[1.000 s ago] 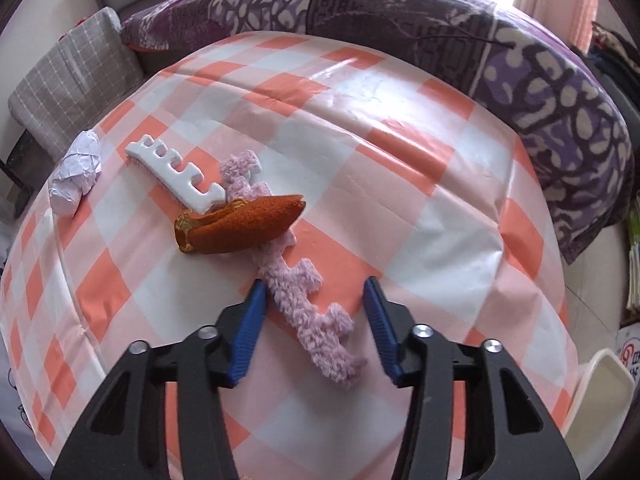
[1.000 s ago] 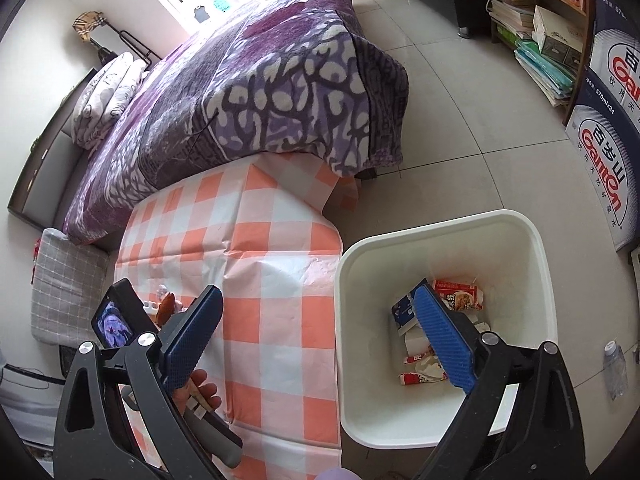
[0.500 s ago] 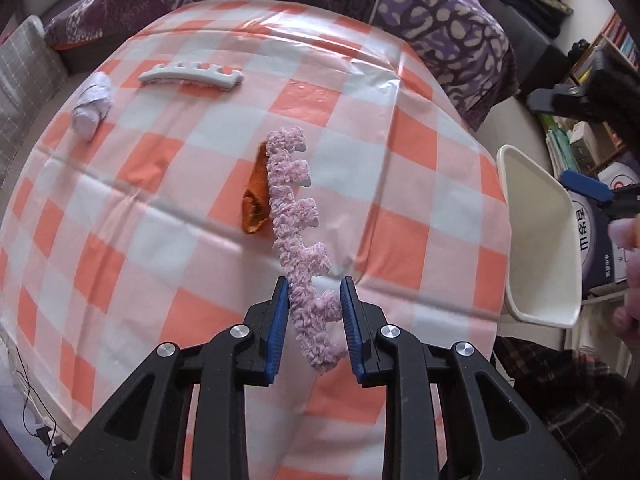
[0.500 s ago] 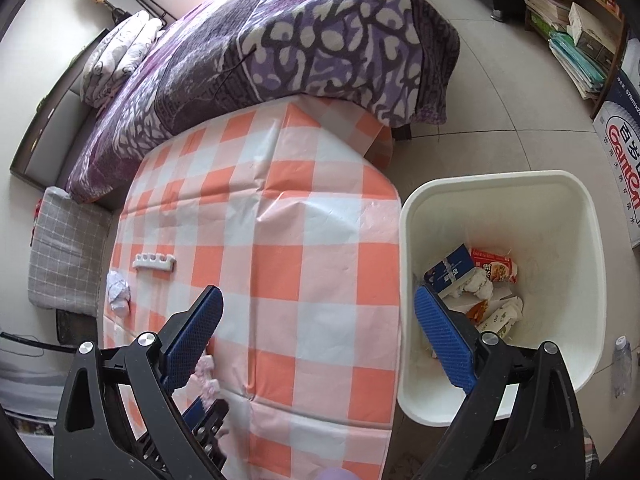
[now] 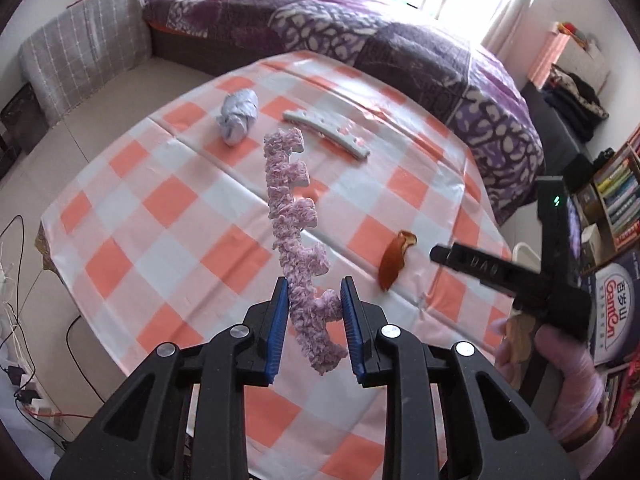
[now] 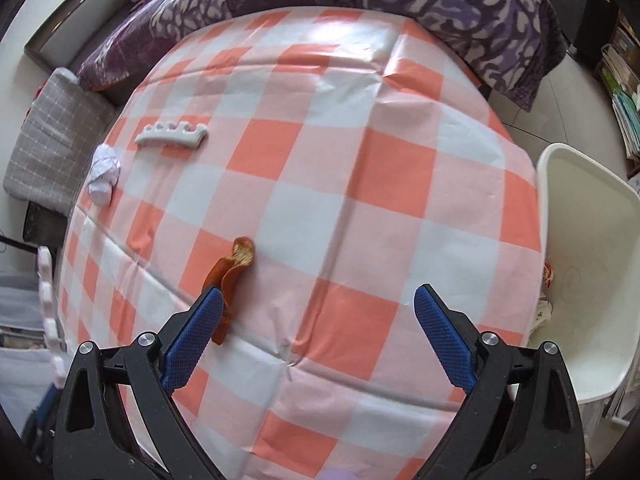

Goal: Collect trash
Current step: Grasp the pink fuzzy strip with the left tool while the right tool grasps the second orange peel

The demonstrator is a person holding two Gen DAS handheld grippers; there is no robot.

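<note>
Left hand-held gripper (image 5: 313, 312): clamped on lower end of pink foam strip (image 5: 294, 216), held clear above tabletop (image 5: 168, 208). Strip judged light, soft, springy; gripped across spine, not teeth. Right hand-held gripper (image 6: 316, 332): wide open, empty, near orange peel (image 6: 230, 276). Bin (image 6: 588, 280) right of tabletop.

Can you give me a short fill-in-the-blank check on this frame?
1. The left gripper is shut on the fuzzy ____ strip.
2. The right gripper is ____.
3. The orange peel lies on the checkered ____.
4. The bin beside the table is ____ in colour.

Missing words: pink; open; tablecloth; white
</note>
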